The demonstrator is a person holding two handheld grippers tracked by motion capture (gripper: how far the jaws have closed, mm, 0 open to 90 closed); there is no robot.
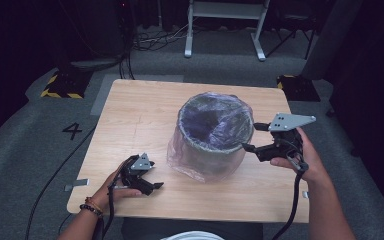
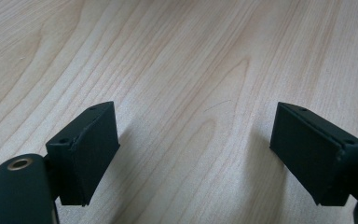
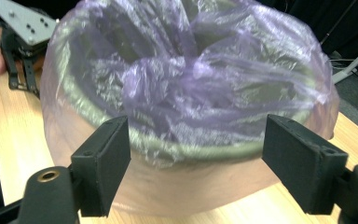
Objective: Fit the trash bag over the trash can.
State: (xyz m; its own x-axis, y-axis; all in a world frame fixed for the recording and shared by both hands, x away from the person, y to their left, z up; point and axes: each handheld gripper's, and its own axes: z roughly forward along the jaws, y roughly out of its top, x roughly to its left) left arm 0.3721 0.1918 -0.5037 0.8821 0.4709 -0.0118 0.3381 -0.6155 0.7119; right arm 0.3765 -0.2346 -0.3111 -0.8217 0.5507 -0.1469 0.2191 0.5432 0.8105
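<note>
The work in hand looks like fitting the purple plastic liner bag [image 1: 200, 155] on the grey bin [image 1: 215, 131], which stands approx. in the middle of the wooden table [image 1: 130, 115], a bit toward the person's right. The bag is already pulled over the rim and hangs loose down the outside; inside the bin it is crumpled, as the right gripper view shows [image 3: 186, 79]. The right gripper [image 1: 252, 137] is at the bin's right side, level w/ the rim, its jaws spread wide w/ nothing between them; whether a tip touches the plastic I cannot tell. The left gripper [image 1: 147, 184] rests low near the front edge, just beside the bag's skirt but apart from it, jaws also spread over bare wood [image 2: 191, 70]. So I judge the step is the approach to the rim, before any grasp. Next move, in my opinion: bring the right jaws over the rim edge, one inside and one outside, then close on the film only, not the bin wall. The film is thin and slippery, so a gentle pinch; the left gripper may need to steady the bin.
</note>
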